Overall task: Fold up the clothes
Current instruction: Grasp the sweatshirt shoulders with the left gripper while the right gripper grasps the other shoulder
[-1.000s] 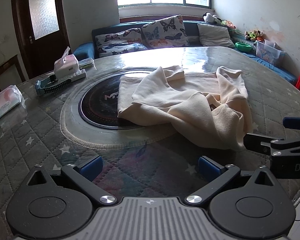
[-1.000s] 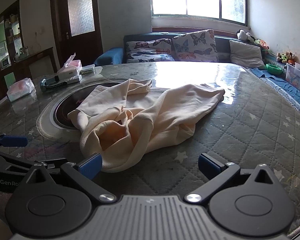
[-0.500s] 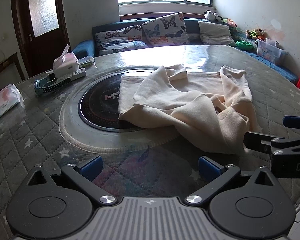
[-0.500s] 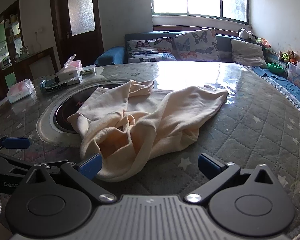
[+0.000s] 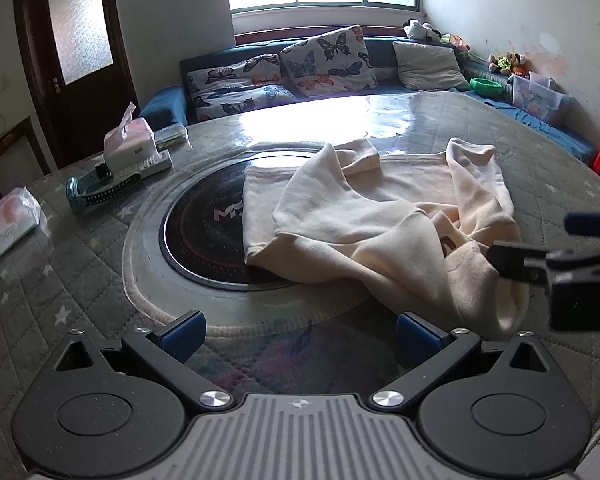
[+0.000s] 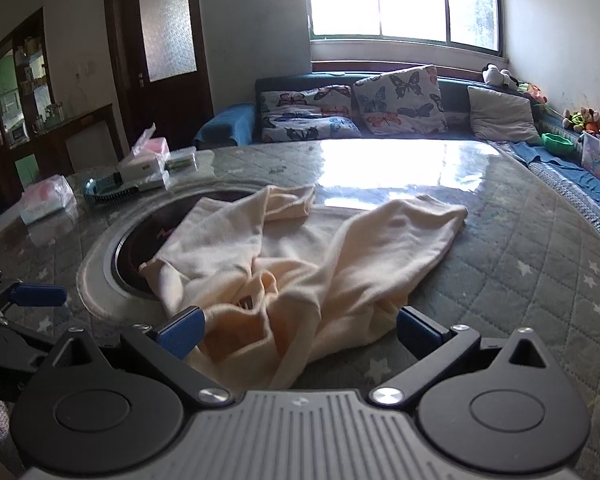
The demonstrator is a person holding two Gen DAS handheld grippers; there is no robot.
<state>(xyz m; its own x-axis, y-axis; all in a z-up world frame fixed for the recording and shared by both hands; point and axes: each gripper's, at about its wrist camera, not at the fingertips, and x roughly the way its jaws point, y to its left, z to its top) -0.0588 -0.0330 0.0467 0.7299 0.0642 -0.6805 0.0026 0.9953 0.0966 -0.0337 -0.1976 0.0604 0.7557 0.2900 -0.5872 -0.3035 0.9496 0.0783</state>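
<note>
Cream top [image 5: 380, 224] lies crumpled on table [image 5: 500, 128], soft and floppy. Both tongs wide, empty: left [image 5: 300, 330], right [image 6: 298, 328] at its near edge. Best grab hem corners.

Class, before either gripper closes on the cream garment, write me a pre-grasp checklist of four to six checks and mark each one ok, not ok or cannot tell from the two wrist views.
1. Right gripper jaws open: ok, wide apart.
2. Left gripper jaws open: ok, nothing between them.
3. Cloth between the right fingers: ok, the cream garment has its near bunched edge lying in the gap.
4. Cloth within the left gripper's gap: not ok, only table shows there.
5. Garment flat for folding: not ok, it is crumpled.
6. Tissue box clear of the garment: ok, far left on the table.
</note>
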